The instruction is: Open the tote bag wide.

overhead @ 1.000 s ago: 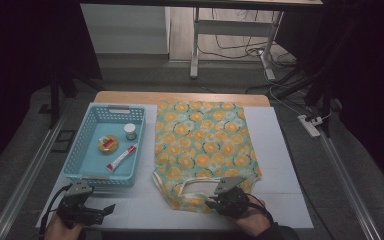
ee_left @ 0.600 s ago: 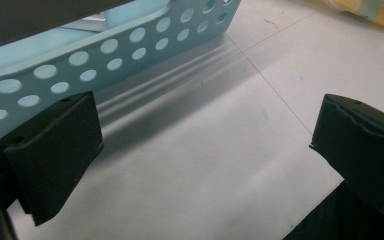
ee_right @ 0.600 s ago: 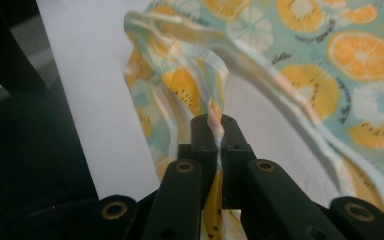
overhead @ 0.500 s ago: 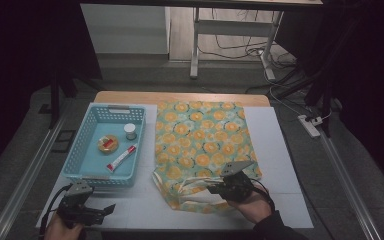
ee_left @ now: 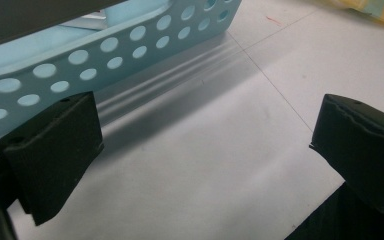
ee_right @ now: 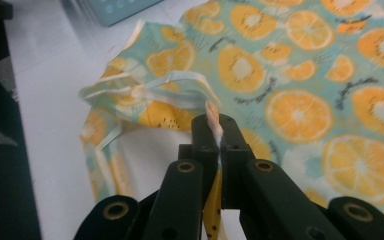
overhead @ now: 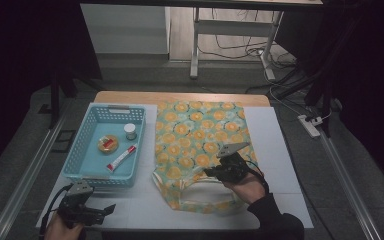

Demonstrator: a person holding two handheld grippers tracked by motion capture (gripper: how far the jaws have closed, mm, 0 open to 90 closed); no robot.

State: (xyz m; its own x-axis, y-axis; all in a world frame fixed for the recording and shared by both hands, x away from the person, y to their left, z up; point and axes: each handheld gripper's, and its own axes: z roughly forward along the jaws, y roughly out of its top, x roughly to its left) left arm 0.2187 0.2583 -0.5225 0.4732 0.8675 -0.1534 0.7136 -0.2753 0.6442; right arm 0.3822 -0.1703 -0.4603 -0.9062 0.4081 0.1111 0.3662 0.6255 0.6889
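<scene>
A cloth bag [overhead: 195,140] printed with orange slices lies flat in the middle of the white table cover. My right gripper [overhead: 211,173] is at its near, open end, shut on the bag's upper hem. In the right gripper view the jaws [ee_right: 214,124] pinch a pale strip of that hem [ee_right: 180,82], which is raised off the layer beneath. My left gripper [overhead: 105,211] rests at the front left corner, open with nothing between its pads [ee_left: 55,150]. It points along the cover toward the bag's near corner [ee_left: 375,7].
A light blue perforated basket [overhead: 100,176] stands left of the bag and holds a round orange-lidded tin [overhead: 108,144], a small white-capped jar [overhead: 130,131] and a red-and-white tube [overhead: 122,158]. Its wall [ee_left: 105,50] runs close beside my left gripper. White cover [overhead: 275,150] lies right of the bag.
My right gripper has moved away from the front edge and upward with the bag's hem in it, lifting the upper layer. The left gripper has stayed put.
</scene>
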